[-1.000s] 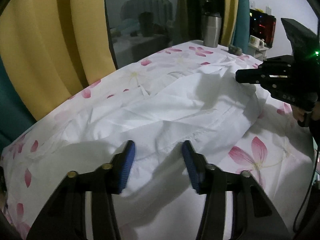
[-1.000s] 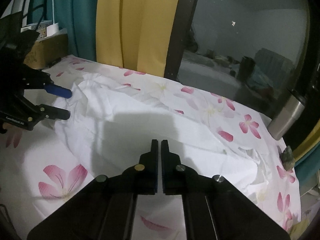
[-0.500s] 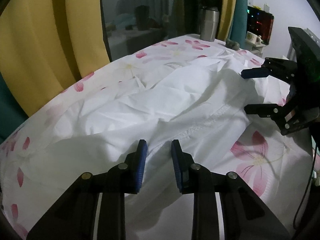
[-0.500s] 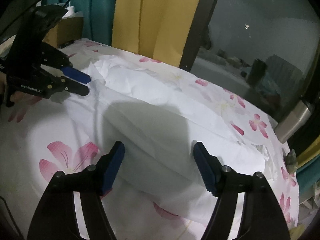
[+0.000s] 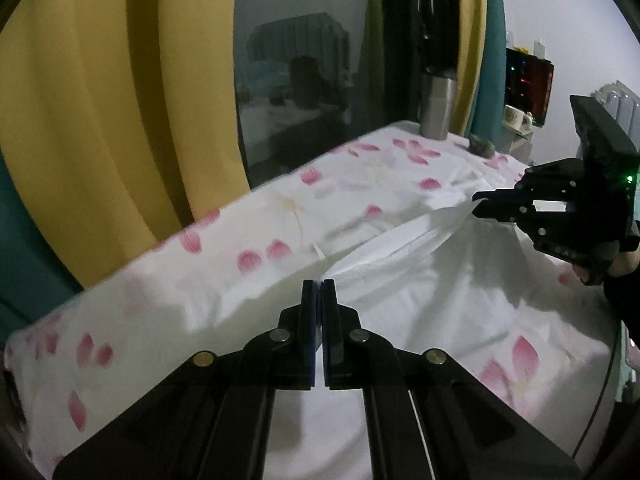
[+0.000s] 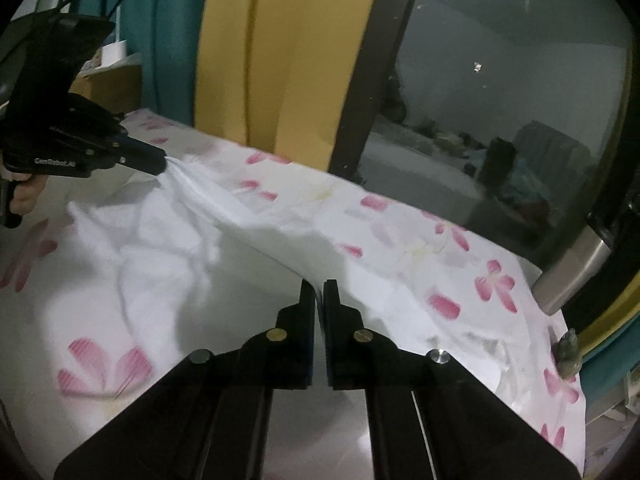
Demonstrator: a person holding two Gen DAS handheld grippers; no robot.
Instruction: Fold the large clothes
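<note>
Two grippers, left gripper (image 5: pixel 319 286) and right gripper (image 6: pixel 319 286), pinching white garment (image 5: pixel 400 240) edge (taut between)

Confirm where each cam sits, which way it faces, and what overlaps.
Left wrist: on the left gripper, looking along its shut jaws over the white garment toward the window; the right gripper and a hand show at right.
Right wrist: on the right gripper, same heading; the left gripper shows at left.
Shared: garment, floral sheet, steel tumbler, each other's gripper pinching fabric.
</note>
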